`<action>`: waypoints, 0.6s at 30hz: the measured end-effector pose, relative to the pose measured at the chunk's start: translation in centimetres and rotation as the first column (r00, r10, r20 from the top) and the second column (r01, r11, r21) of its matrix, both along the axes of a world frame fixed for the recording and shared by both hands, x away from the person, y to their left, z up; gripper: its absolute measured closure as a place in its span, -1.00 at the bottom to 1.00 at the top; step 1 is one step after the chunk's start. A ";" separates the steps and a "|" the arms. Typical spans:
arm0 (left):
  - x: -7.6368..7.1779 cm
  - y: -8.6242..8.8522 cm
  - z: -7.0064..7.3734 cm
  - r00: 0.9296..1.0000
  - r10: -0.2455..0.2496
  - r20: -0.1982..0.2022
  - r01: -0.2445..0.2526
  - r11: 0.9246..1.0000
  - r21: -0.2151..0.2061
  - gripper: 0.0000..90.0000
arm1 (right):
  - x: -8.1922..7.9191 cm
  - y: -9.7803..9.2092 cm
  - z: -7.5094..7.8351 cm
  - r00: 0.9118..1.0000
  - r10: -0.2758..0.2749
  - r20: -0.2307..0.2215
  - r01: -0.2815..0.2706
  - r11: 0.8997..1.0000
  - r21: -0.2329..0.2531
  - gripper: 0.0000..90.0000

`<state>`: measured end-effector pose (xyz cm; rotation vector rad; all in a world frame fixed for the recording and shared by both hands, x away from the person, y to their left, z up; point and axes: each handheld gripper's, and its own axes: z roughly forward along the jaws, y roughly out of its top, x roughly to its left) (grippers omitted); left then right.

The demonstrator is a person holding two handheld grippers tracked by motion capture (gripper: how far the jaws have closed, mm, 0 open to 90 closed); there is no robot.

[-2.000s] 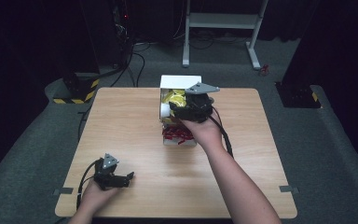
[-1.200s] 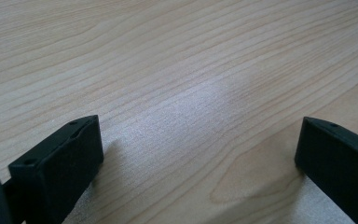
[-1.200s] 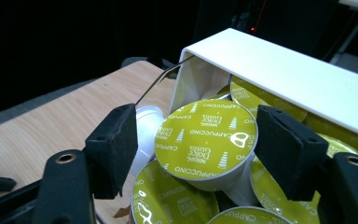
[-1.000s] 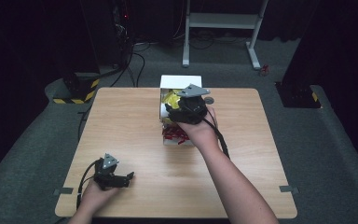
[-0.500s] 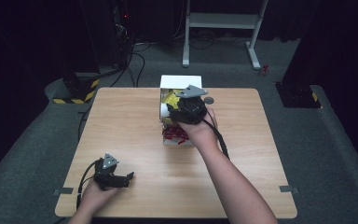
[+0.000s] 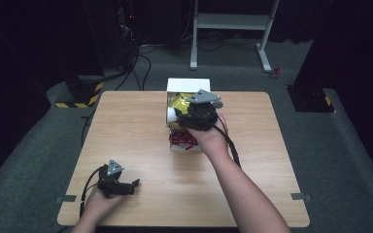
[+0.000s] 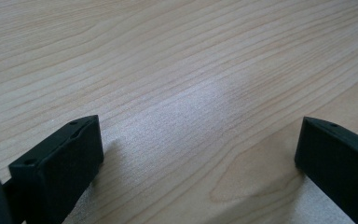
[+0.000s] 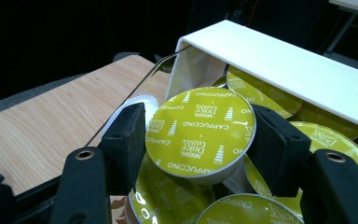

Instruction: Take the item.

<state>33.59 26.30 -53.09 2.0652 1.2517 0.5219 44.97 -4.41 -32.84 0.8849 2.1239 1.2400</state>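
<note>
From the high view, the table [image 6: 141,131] was pale wood on a grey carpet. The right gripper [image 6: 194,116] sat over a white box [image 6: 188,86] at the far middle of the table, with yellow-green showing at the box mouth and a red patch [image 6: 183,139] on the box's near end, under the hand. No writing could be read from there, and the jaws were hidden beneath the gripper body. The left gripper [image 6: 126,187] lay well apart at the near left corner, resting low on the bare table, its cable looping back toward the hand [image 6: 97,204]. A white stand [image 6: 233,22] and dark cables stood on the floor beyond.

In the left gripper view, the left gripper [image 7: 191,154] had its two black jaws spread wide, with nothing between them except wood grain and a soft sheen of light on the table [image 7: 177,60].

In the right gripper view, the right gripper [image 8: 198,133] pinched a capsule [image 8: 200,133] by its rim, one padded jaw on each side, the lid facing the camera. The yellow-green lid repeated "NESCAFÉ Dolce Gusto" and "CAPPUCCINO" in white, with small striped cup marks. The held capsule stood just above a heap of like capsules [image 8: 279,100] lying in the box [image 8: 279,70], at its open mouth; "CAPPUCCINO" was readable on several of them. The box's white flap slanted over the heap, and a capsule with a white rim [image 8: 140,102] lay behind the left jaw. The table [image 8: 46,121] showed at the left.
</note>
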 end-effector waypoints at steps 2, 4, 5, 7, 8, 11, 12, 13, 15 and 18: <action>0.0 0.0 0.0 1.000 0.000 0.000 0.000 1.000 0.000 -0.97 | 0.0 0.0 0.0 1.000 0.001 0.003 -0.001 1.000 0.001 -0.11; 0.0 0.0 0.0 1.000 0.002 0.000 -0.002 1.000 0.000 -0.97 | -0.1 -0.1 0.1 1.000 0.003 0.007 -0.003 1.000 0.006 -0.11; 0.0 0.0 0.0 1.000 0.001 0.000 -0.001 1.000 0.000 -0.97 | -0.2 -0.1 0.1 1.000 0.004 0.009 -0.004 1.000 0.008 -0.11; 0.0 0.0 0.0 1.000 0.002 0.000 -0.002 1.000 0.000 -0.97 | -0.4 -0.2 0.2 1.000 0.001 0.009 -0.001 1.000 0.016 -0.11; 0.0 0.0 0.0 1.000 0.002 0.000 -0.002 1.000 0.000 -0.97 | -0.4 -0.3 0.3 1.000 0.005 0.018 -0.005 1.000 0.016 -0.11; 0.0 0.0 0.0 1.000 0.002 0.000 -0.002 1.000 0.000 -0.97 | -0.6 -0.4 0.6 1.000 0.004 0.022 -0.005 1.000 0.025 -0.11; 0.0 0.0 0.0 1.000 0.001 -0.001 -0.001 1.000 0.000 -0.97 | -0.7 -0.5 0.6 1.000 0.004 0.023 -0.005 1.000 0.028 -0.11; 0.0 0.0 0.0 1.000 0.002 0.000 -0.002 1.000 0.000 -0.97 | -0.7 -0.5 0.6 1.000 0.004 0.023 -0.005 1.000 0.028 -0.11; 0.0 0.0 0.0 1.000 0.001 -0.001 -0.001 1.000 0.000 -0.97 | -0.9 -0.6 0.8 1.000 0.005 0.028 -0.006 0.999 0.031 -0.11; 0.0 0.0 0.0 1.000 0.002 0.000 -0.002 1.000 0.000 -0.97 | -1.2 -0.8 1.0 1.000 0.003 0.031 -0.005 0.999 0.042 -0.11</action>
